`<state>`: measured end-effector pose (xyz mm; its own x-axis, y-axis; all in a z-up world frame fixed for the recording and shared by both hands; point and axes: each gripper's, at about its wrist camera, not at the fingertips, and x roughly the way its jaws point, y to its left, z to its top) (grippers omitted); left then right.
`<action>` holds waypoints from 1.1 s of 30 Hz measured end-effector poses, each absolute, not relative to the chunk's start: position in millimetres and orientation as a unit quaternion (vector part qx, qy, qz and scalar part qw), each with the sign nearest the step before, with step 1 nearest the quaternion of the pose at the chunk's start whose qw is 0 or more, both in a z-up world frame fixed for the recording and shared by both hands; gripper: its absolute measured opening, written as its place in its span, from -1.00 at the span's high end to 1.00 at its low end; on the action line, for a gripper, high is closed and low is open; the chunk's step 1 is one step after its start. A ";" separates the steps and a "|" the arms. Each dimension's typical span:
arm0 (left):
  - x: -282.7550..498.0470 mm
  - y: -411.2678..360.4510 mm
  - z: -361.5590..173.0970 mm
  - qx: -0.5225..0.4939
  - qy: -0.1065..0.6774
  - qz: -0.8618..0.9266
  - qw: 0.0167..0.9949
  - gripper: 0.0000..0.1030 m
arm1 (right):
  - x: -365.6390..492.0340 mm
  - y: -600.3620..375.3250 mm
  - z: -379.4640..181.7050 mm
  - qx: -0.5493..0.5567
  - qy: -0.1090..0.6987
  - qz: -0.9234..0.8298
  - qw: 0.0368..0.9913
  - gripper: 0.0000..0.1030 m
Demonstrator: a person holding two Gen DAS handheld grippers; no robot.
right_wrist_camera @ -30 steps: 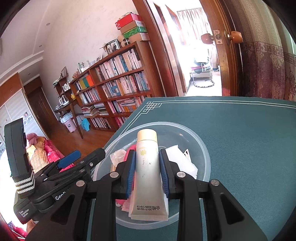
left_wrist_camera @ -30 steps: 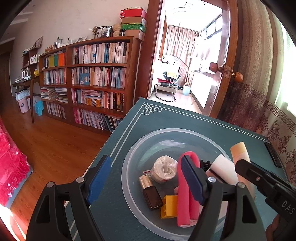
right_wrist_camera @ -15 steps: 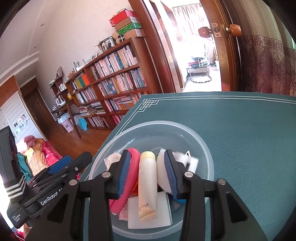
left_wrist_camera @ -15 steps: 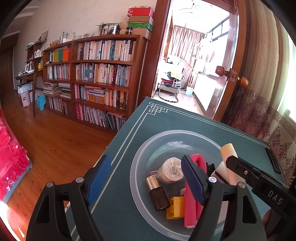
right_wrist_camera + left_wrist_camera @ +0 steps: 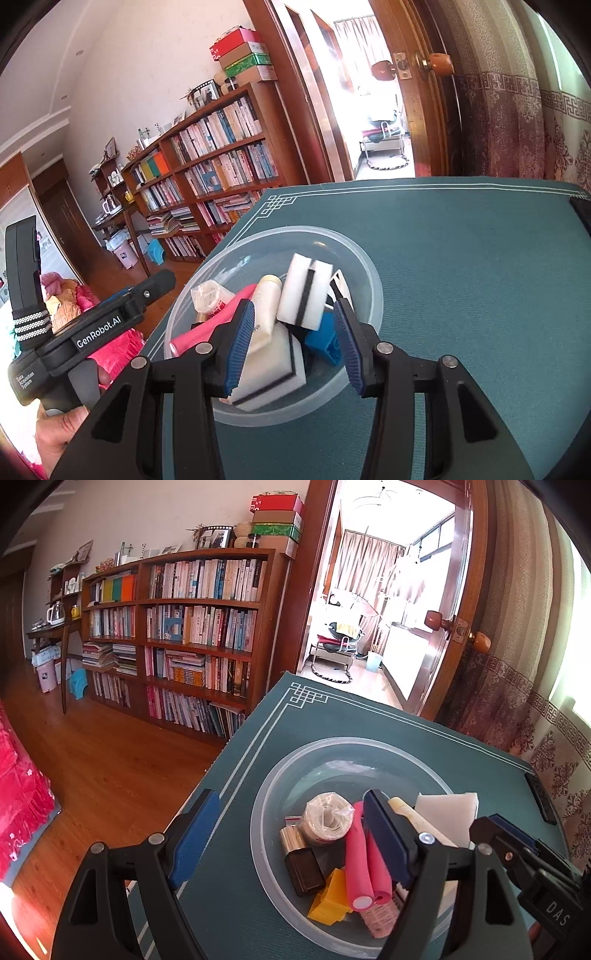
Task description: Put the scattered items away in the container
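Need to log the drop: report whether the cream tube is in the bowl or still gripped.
In the bowl: the cream tube lies among the items, right gripper jaws open.

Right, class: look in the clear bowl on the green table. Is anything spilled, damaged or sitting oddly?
Nothing is spilled or visibly broken. The bowl is simply heaped: one white sponge stands tilted on edge against the cream tube, and the pink foam rollers lie across other things.

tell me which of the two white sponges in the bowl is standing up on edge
The white sponge farther from the right claw stands tilted up on edge against the cream tube. The other sponge lies flat, nearest that claw.
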<state>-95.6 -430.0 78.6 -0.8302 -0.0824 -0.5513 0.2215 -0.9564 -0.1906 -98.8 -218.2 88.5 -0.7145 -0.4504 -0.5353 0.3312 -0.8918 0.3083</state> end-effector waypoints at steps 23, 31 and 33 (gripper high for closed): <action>-76.1 -387.7 100.5 0.221 0.050 -0.971 0.073 -0.99 | -40.8 -199.7 99.7 0.259 -0.033 -0.956 0.130 -0.64; -68.0 -372.5 109.7 0.202 0.029 -0.976 0.076 -0.99 | -25.9 -201.1 104.8 0.227 -0.011 -0.968 0.105 -0.69; -66.4 -370.2 111.1 0.199 0.028 -0.977 0.078 -0.99 | -25.9 -199.9 104.9 0.224 -0.013 -0.970 0.095 -0.77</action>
<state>-66.4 -370.2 111.1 -0.9088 -0.1416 -0.3925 0.1638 -0.9862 -0.0233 -25.9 -199.9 104.9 -0.8812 -0.1903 -0.4328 0.1790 -0.9816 0.0671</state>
